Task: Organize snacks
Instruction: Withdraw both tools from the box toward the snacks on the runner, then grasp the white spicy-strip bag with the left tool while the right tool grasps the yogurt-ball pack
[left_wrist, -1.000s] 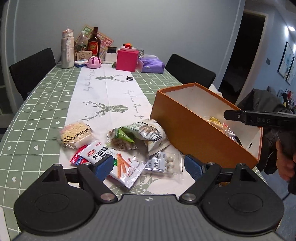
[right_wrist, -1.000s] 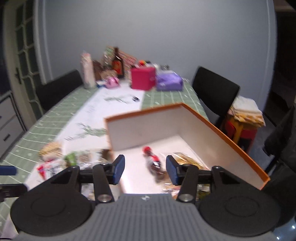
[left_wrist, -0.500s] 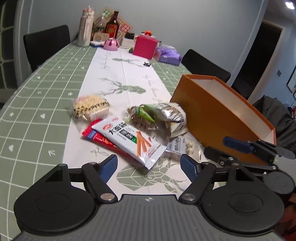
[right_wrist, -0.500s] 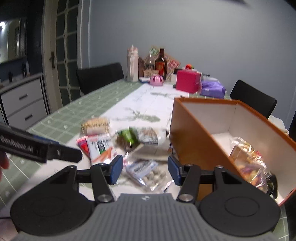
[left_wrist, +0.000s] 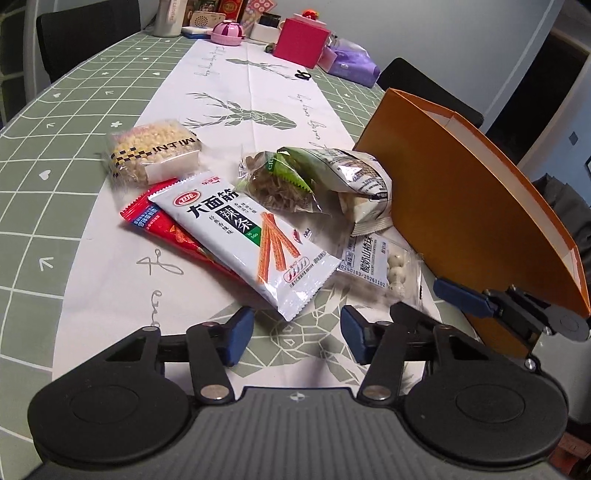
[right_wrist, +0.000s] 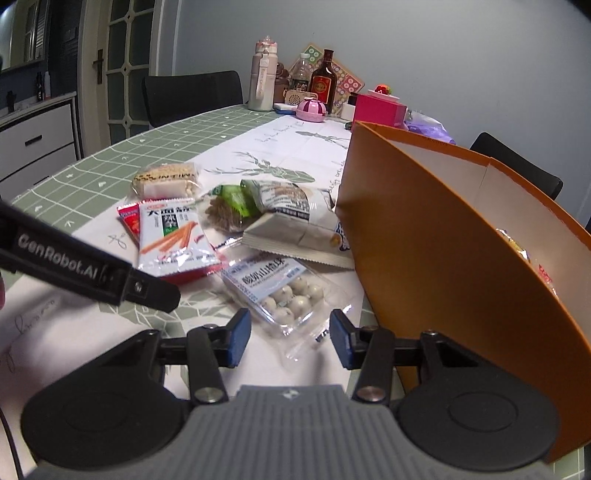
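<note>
Several snack packs lie beside an orange box (left_wrist: 461, 192) on the table. My left gripper (left_wrist: 295, 334) is open, low over the cloth, just short of the white spicy-stick pack (left_wrist: 243, 236). A red pack (left_wrist: 162, 229) lies under it. My right gripper (right_wrist: 290, 338) is open around the near end of the clear pack of white balls (right_wrist: 280, 288), which also shows in the left wrist view (left_wrist: 384, 266). A rice-puff pack (left_wrist: 151, 151), a green pack (left_wrist: 280, 181) and a silver bag (left_wrist: 354, 184) lie further back. The orange box (right_wrist: 461, 258) holds some snacks (right_wrist: 517, 247).
The far table end holds a bottle (right_wrist: 325, 81), a flask (right_wrist: 262, 81), a pink box (left_wrist: 301, 40) and a purple bag (left_wrist: 351, 62). Black chairs (right_wrist: 192, 96) stand around the table. The left gripper's arm (right_wrist: 81, 266) crosses the right wrist view.
Both grippers have dropped lower and closer to the packs. The right one swung from over the box to the ball pack beside it.
</note>
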